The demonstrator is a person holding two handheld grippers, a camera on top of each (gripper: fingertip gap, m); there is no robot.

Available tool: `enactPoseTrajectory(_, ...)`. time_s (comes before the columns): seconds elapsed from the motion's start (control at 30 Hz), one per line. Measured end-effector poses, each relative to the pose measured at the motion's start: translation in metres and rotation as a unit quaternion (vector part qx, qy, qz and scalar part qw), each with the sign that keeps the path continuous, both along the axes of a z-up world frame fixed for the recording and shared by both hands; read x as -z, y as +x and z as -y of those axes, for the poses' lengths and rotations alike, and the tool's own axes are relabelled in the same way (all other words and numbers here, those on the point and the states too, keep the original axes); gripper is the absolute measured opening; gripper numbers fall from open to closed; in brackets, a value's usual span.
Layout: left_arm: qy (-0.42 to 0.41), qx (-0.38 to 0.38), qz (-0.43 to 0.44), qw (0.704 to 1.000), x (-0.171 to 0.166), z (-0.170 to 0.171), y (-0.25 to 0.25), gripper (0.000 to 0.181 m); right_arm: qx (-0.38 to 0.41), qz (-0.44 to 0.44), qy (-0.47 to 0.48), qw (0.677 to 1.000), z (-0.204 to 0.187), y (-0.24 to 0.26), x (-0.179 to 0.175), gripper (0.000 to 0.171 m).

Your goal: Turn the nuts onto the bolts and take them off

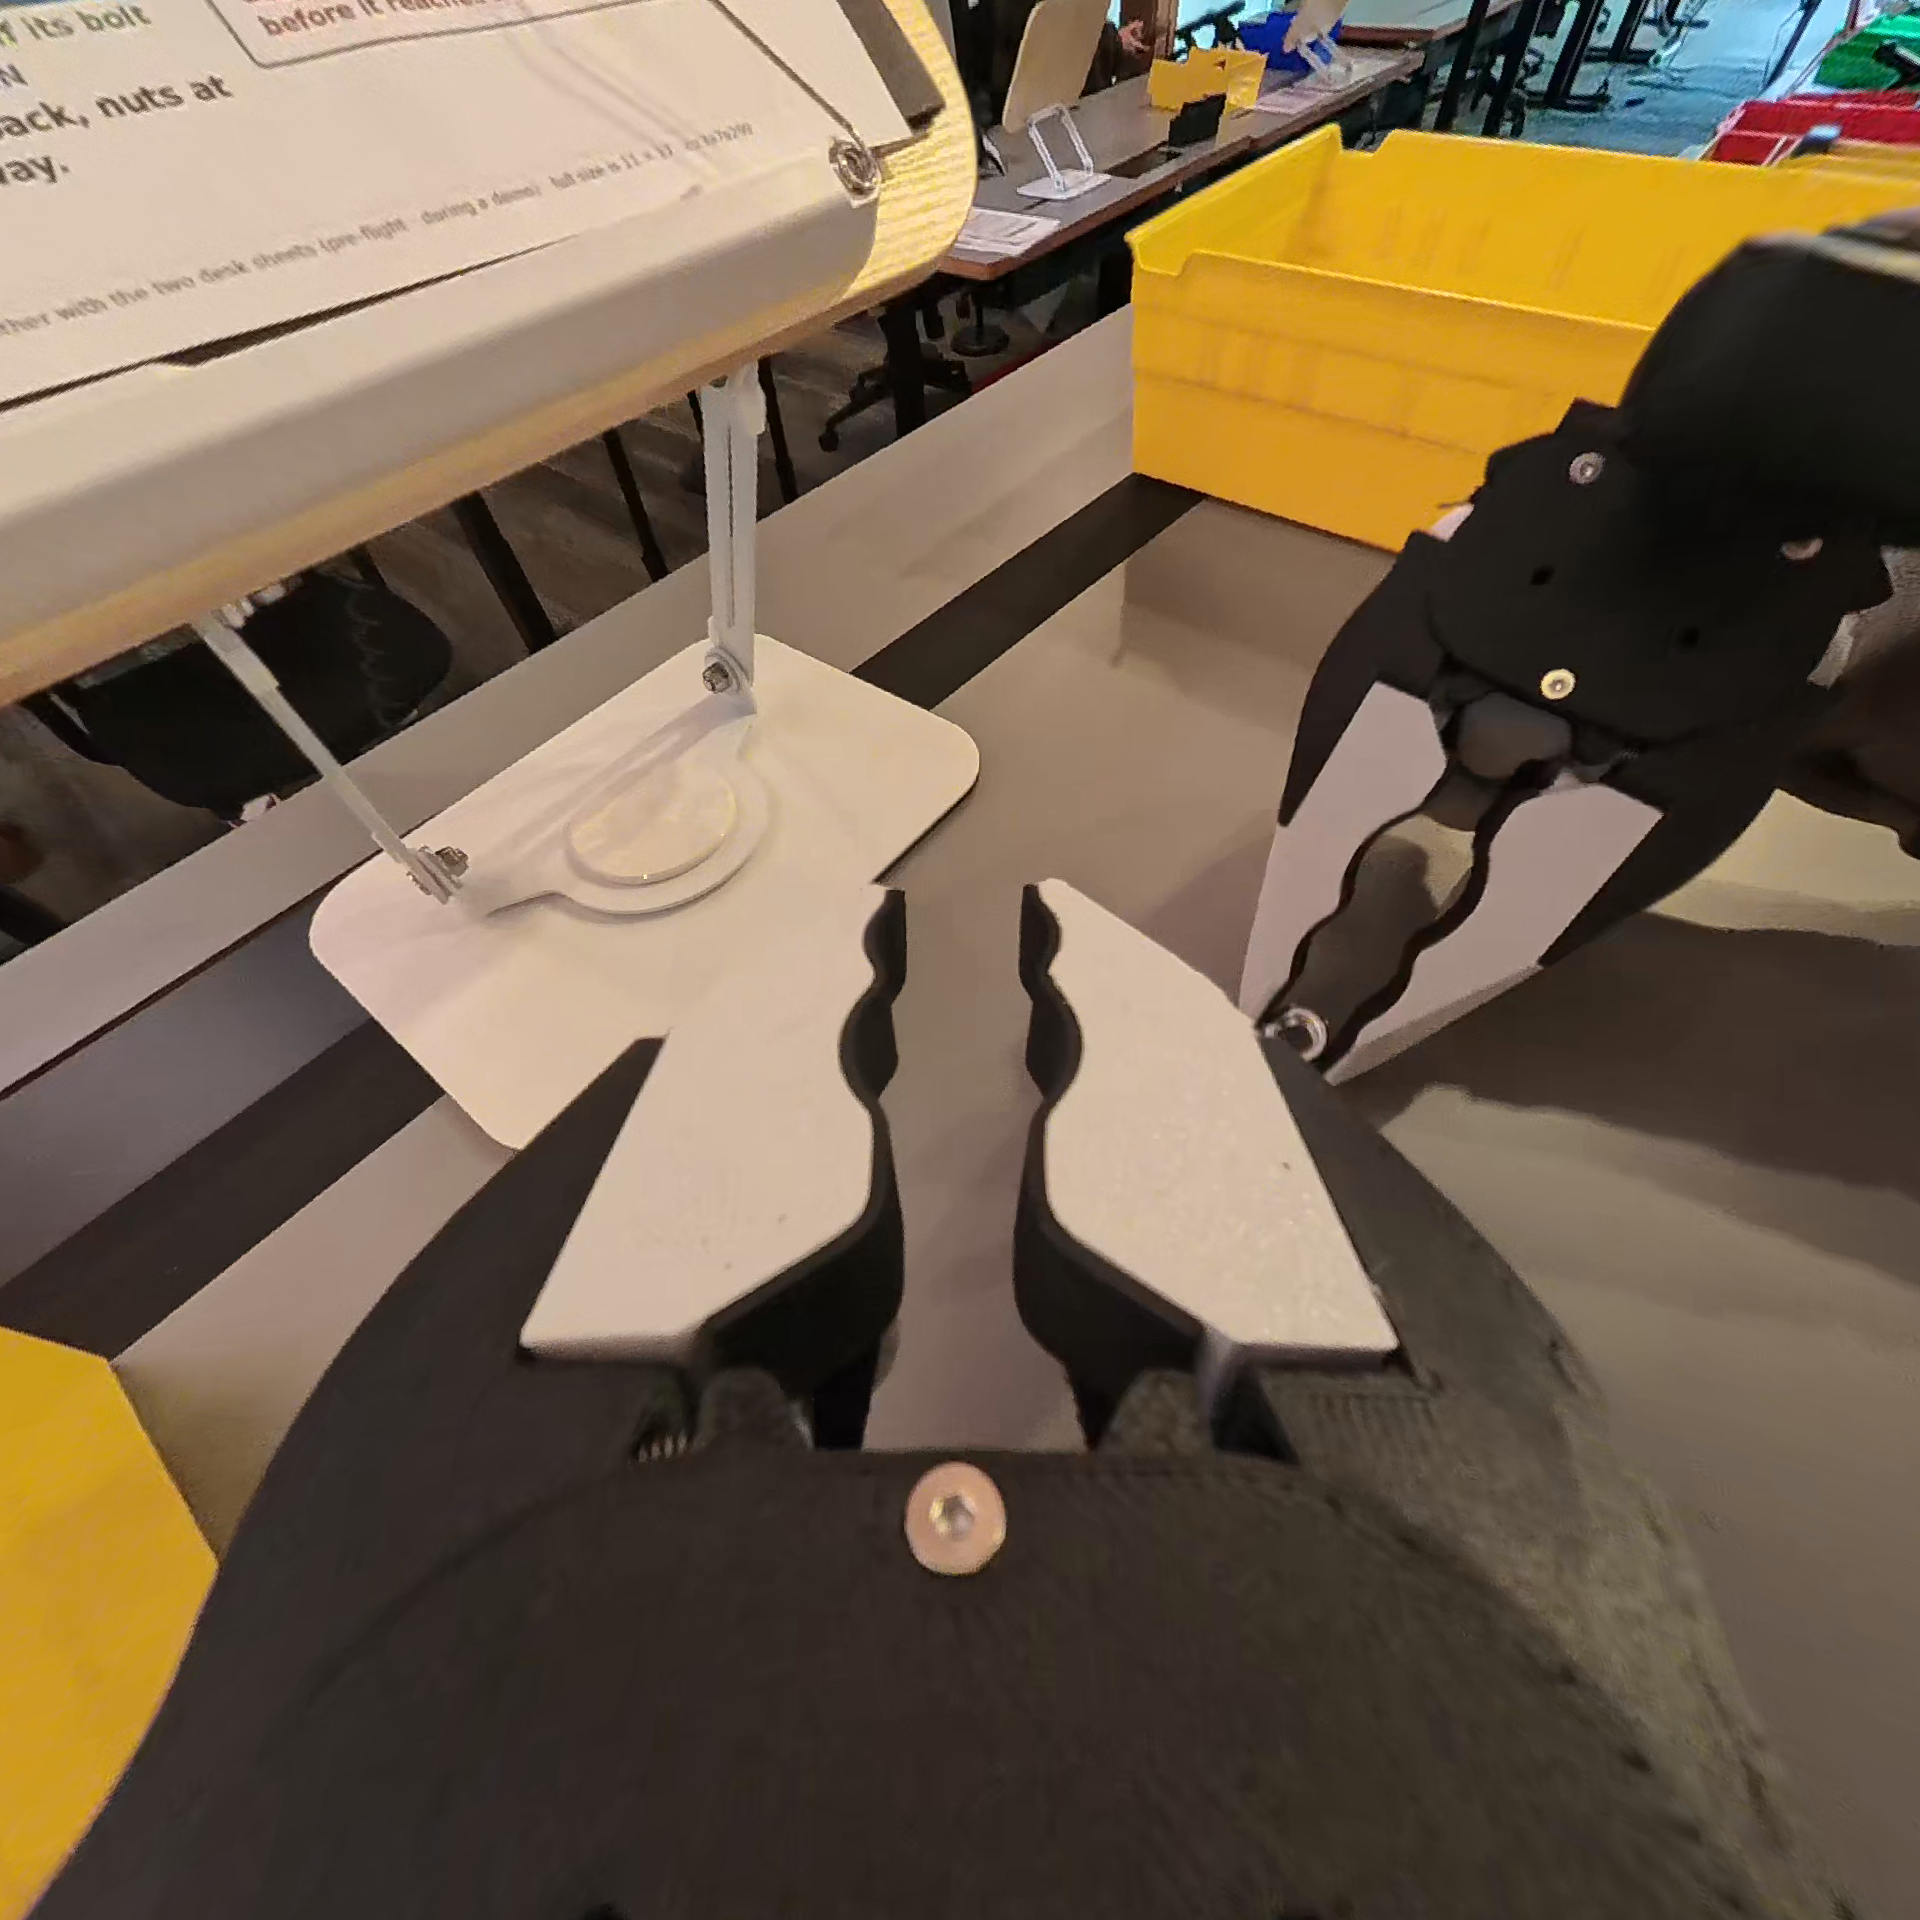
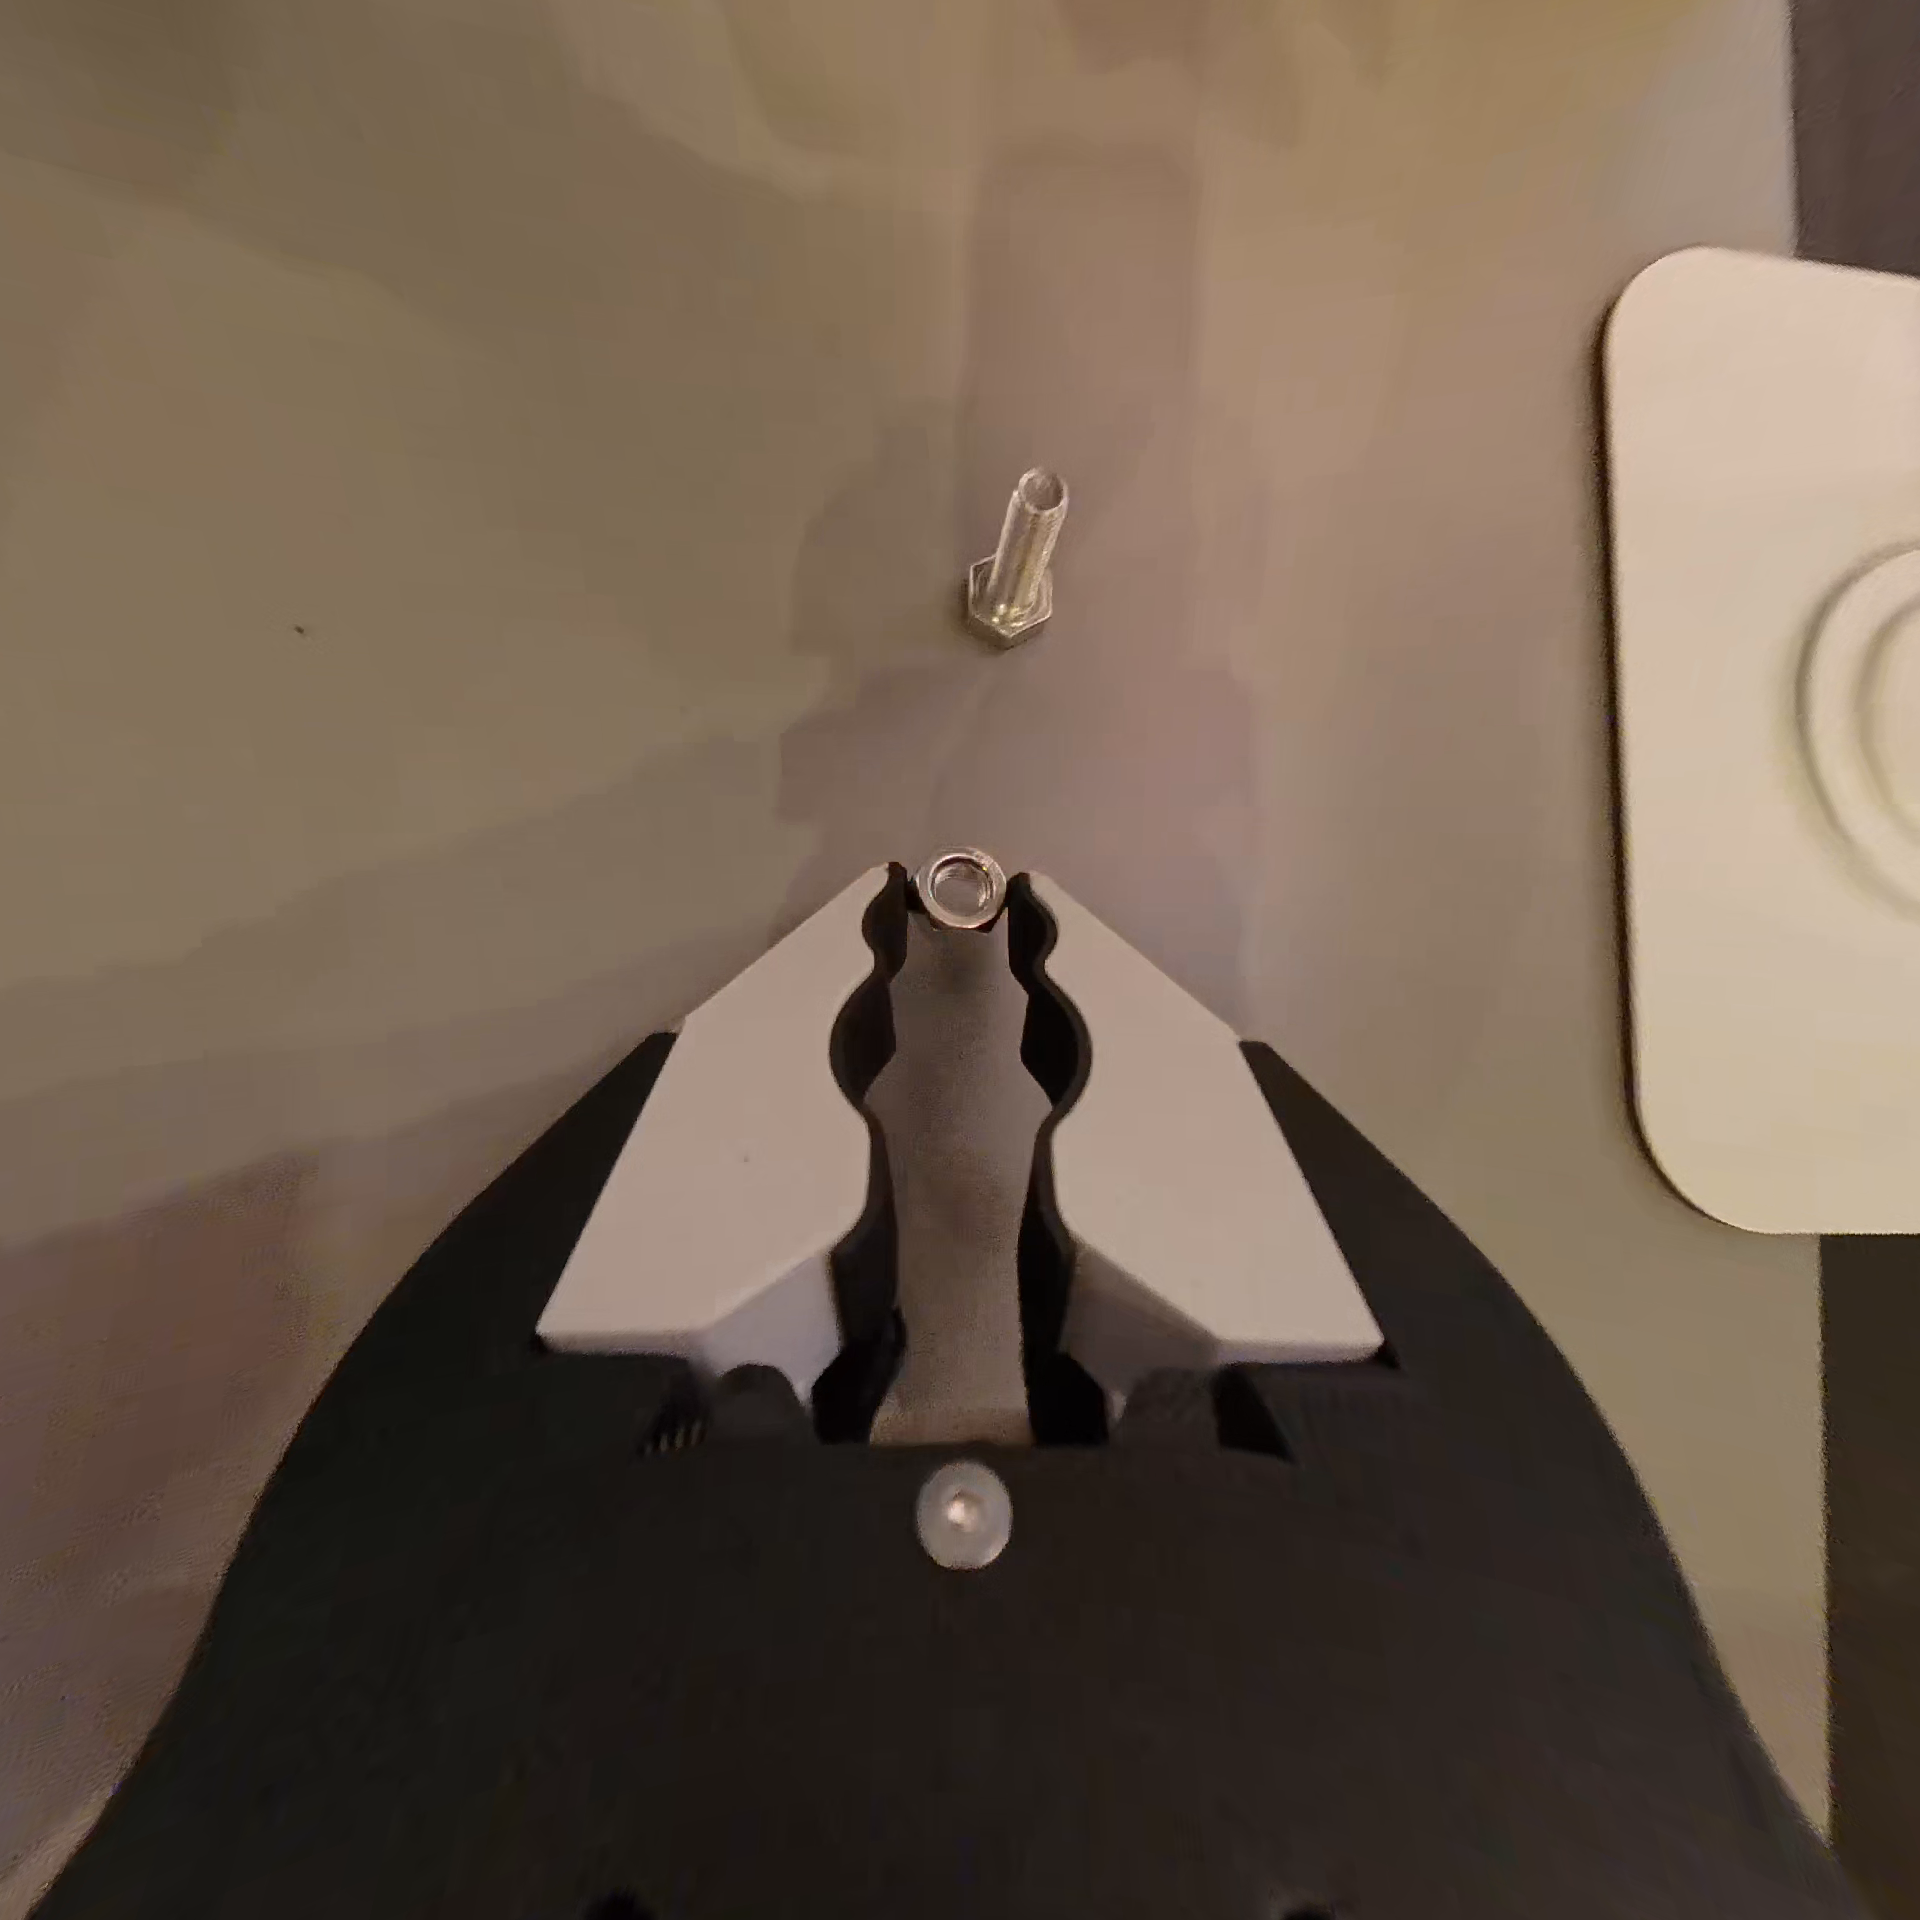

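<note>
My right gripper (image 2: pixel 961 891) is shut on a small silver hex nut (image 2: pixel 962 906), pinched at the very fingertips with its hole facing the camera. A silver bolt (image 2: pixel 1013 577) stands on its hex head on the grey table (image 2: pixel 416 520), a short way beyond the nut and apart from it. My left gripper (image 1: pixel 961 920) is open and empty, low over the table. The right gripper (image 1: pixel 1299 1023) also shows in the left wrist view, pointing down with the nut (image 1: pixel 1296 1032) at its tips, just right of my left fingertips. The bolt is hidden in that view.
A white stand base (image 1: pixel 644 935) lies just left of my left gripper and carries a tilted board with a printed sheet (image 1: pixel 416 208) overhead; the base also shows at the right (image 2: pixel 1766 727). A yellow bin (image 1: pixel 1403 343) stands behind; another yellow edge (image 1: pixel 62 1610) is near left. Tip to tip, the grippers are about 15 cm apart.
</note>
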State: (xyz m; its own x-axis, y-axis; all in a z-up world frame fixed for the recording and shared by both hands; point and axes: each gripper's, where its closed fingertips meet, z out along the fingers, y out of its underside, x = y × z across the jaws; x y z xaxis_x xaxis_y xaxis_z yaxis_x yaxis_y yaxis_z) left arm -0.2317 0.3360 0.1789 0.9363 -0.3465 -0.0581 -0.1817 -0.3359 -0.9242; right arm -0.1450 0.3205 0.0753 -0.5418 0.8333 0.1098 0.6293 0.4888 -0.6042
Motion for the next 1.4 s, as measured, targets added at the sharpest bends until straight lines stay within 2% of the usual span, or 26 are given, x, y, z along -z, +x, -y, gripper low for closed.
enactPoseTrajectory(0.53, 0.006, 0.001, 0.019, 1.0, 0.002, 0.005, -0.01, 0.022, 0.018, 0.02, -0.037, 0.999, 0.007, 0.0, 0.008, 0.021)
enactPoseTrajectory(0.8, 0.008, 0.002, 0.017, 1.0, 0.001, 0.005, -0.01, 0.022, 0.013, 0.019, -0.035, 0.999, 0.007, 0.0, 0.008, 0.016)
enactPoseTrajectory(0.87, 0.01, -0.001, 0.015, 1.0, -0.001, 0.006, -0.012, 0.022, 0.018, 0.008, -0.029, 0.999, 0.006, -0.002, 0.002, 0.031)
enactPoseTrajectory(1.0, 0.024, -0.012, 0.013, 1.0, -0.008, 0.006, -0.017, 0.021, 0.025, -0.075, -0.045, 0.996, 0.015, -0.028, -0.034, 0.026)
enactPoseTrajectory(1.07, 0.025, -0.013, 0.013, 1.0, -0.01, 0.006, -0.019, 0.021, 0.034, -0.1, -0.044, 0.993, 0.023, -0.046, -0.04, 0.025)
enactPoseTrajectory(1.2, 0.027, -0.014, 0.013, 0.999, -0.011, 0.007, -0.02, 0.021, 0.054, -0.079, -0.007, 0.995, 0.024, -0.061, -0.019, 0.025)
enactPoseTrajectory(1.27, 0.027, -0.013, 0.013, 0.999, -0.011, 0.007, -0.019, 0.022, 0.062, -0.06, 0.001, 0.996, 0.023, -0.063, -0.007, 0.018)
enactPoseTrajectory(1.3, 0.027, -0.011, 0.013, 0.999, -0.011, 0.007, -0.018, 0.022, 0.059, -0.057, 0.002, 0.997, 0.024, -0.064, -0.004, 0.009)
enactPoseTrajectory(1.4, 0.029, -0.01, 0.013, 0.999, -0.011, 0.007, -0.017, 0.023, 0.066, -0.075, -0.022, 0.995, 0.026, -0.069, -0.011, 0.008)
